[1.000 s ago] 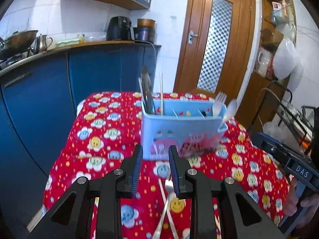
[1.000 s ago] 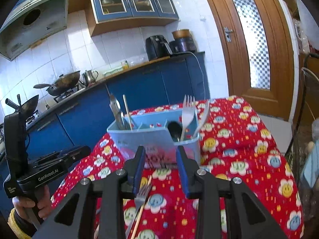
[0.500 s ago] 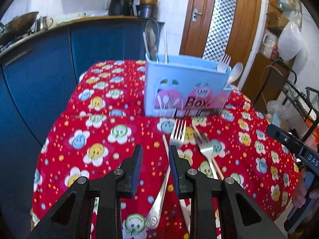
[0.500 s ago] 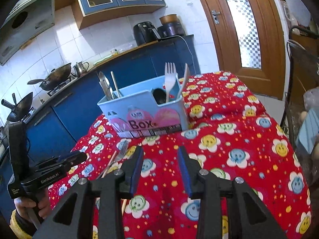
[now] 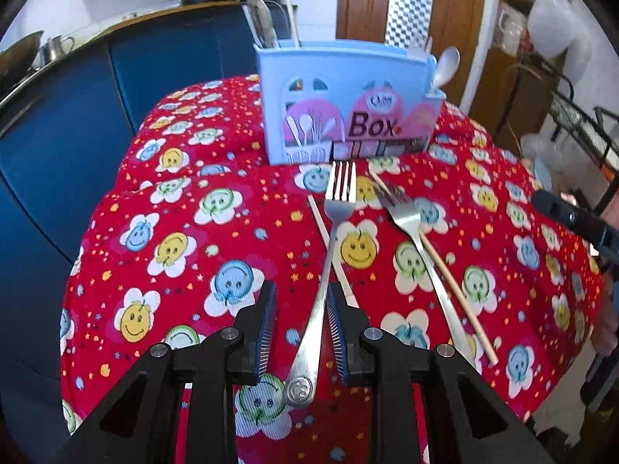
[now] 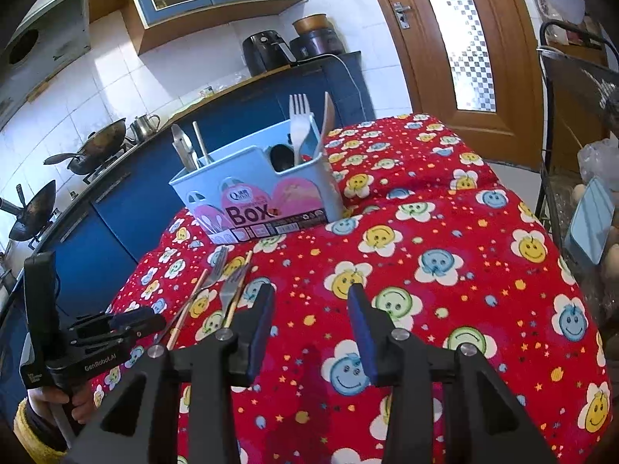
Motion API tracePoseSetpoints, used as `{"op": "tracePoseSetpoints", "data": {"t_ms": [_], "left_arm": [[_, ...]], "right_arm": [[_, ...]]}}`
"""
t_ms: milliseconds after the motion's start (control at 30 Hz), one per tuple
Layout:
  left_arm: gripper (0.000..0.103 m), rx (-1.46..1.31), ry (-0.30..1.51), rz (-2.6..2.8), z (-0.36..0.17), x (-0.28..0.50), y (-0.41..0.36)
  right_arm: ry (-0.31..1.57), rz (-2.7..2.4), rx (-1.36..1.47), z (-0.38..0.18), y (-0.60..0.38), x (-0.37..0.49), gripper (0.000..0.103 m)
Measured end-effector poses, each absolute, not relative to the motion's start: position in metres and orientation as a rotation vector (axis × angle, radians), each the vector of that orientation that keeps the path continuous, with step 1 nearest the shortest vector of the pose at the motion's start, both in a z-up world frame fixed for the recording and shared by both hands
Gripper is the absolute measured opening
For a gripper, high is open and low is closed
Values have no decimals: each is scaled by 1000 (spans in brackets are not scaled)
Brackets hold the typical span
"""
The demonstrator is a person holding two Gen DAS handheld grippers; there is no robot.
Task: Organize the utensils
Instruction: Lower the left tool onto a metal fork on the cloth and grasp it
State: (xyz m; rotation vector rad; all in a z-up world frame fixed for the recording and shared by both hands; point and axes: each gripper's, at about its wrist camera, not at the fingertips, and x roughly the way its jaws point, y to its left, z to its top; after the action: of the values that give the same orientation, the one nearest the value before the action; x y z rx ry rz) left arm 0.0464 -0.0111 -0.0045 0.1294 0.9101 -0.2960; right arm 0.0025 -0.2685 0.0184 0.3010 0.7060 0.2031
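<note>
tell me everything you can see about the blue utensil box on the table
The utensil box is a light blue, plastic-looking rectangular caddy standing upright on the red smiley-flower tablecloth. Its front carries pink artwork, drawn cutlery and the word "Box". Dividers split it into compartments. One end holds metal utensils and a chopstick; the other a white fork, a dark spoon and a pale spoon. Two forks and chopsticks lie on the cloth just in front, not touching it.

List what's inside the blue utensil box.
In the blue box: tongs and a chopstick at one end, a white fork and dark spoon at the other. Lower parts hidden by walls.
</note>
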Motion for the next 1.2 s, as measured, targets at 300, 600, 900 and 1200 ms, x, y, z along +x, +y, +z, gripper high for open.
{"op": "tracePoseSetpoints", "data": {"t_ms": [300, 600, 900, 1200], "left_arm": [[27, 261, 939, -295, -12, 57, -29], [6, 186, 1005, -341, -11, 89, -29], [4, 43, 976, -308, -8, 75, -8], [4, -35, 955, -264, 1, 44, 25]], "right_arm": [[723, 205, 314, 11, -271, 3, 43], [728, 207, 327, 8, -274, 3, 43], [735, 212, 327, 7, -274, 3, 43], [741, 232, 312, 9, -264, 2, 43]]}}
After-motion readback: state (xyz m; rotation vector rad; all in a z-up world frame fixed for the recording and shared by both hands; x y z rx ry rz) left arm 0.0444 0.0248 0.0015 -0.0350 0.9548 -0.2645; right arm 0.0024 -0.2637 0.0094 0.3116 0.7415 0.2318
